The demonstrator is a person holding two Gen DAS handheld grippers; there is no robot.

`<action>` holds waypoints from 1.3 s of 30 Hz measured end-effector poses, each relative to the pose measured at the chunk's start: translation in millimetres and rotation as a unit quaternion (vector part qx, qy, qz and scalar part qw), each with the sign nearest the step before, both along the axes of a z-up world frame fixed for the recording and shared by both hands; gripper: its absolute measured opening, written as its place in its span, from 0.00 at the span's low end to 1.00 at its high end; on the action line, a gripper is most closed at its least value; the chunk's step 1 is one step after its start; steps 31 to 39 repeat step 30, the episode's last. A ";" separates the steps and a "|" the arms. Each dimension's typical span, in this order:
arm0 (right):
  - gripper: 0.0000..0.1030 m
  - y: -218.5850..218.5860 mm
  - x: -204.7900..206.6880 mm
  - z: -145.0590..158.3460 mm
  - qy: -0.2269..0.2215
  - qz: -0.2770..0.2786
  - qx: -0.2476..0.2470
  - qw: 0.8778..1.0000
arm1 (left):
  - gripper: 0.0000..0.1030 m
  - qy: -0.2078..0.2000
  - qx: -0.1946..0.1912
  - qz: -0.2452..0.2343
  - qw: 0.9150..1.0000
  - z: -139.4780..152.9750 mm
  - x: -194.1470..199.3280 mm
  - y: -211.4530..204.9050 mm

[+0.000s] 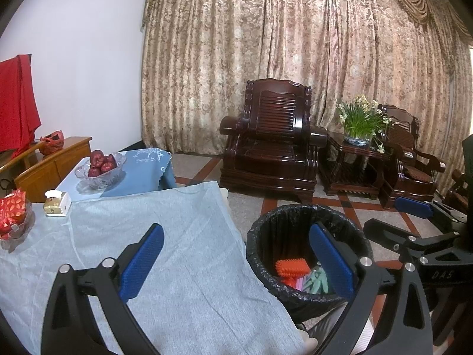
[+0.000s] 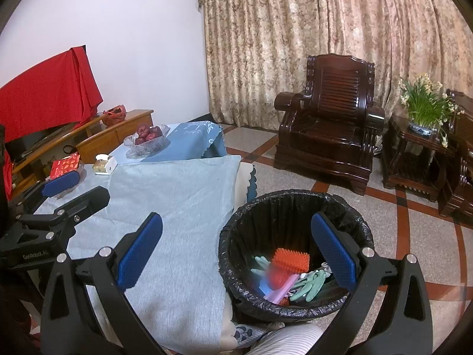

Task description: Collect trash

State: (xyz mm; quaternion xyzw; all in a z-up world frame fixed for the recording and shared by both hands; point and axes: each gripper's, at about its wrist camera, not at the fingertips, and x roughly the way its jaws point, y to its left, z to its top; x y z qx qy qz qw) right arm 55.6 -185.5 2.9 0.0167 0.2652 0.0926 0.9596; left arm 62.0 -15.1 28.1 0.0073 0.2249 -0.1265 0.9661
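Left wrist view: the left gripper (image 1: 236,263) hangs with its blue pads spread wide and nothing between them, one pad over the grey cloth (image 1: 165,254) near the tabletop's right edge, the other over the mouth of the trash bin (image 1: 307,254). The bin stands on the floor just beside that edge, lined with a black bag. Inside lie an orange spiky piece (image 1: 291,267), pale green gloves (image 1: 317,281) and a pink strip. The right gripper (image 1: 414,216) shows at the right, its fingers also apart and empty. The risk I judge here: a pad dipping into the bin could snag the loose, crinkled bag rim and drag the liner out, or tip the bin. The glass bowl of apples (image 1: 100,168) and the small white box (image 1: 57,204) sit toward the far left of the tabletop; a careless sweep there could knock the bowl.

Right wrist view: the right gripper (image 2: 236,260) is spread and holds nothing, straddling the same cloth edge and the bin's mouth. The bin (image 2: 233,266) looks about a third full; a blurred red and blue thing (image 2: 273,279) lies among the gloves, too smeared to name. No loose trash shows on the grey cloth, so the collecting seems largely done. The left gripper (image 2: 71,189) sits low over the tabletop's left side beside a red patterned packet (image 2: 65,164), which could be mistaken for rubbish
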 end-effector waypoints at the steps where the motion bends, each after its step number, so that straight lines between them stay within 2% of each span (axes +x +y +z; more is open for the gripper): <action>1: 0.95 0.1 0.0 -0.1 0.000 0.000 0.000 1.000 | 0.94 0.001 0.000 0.000 1.000 0.5 0.3 0.7; 39: 0.95 3.7 1.1 -0.8 0.001 0.001 0.000 1.000 | 0.94 0.004 0.001 0.001 1.000 -3.7 -1.4 2.2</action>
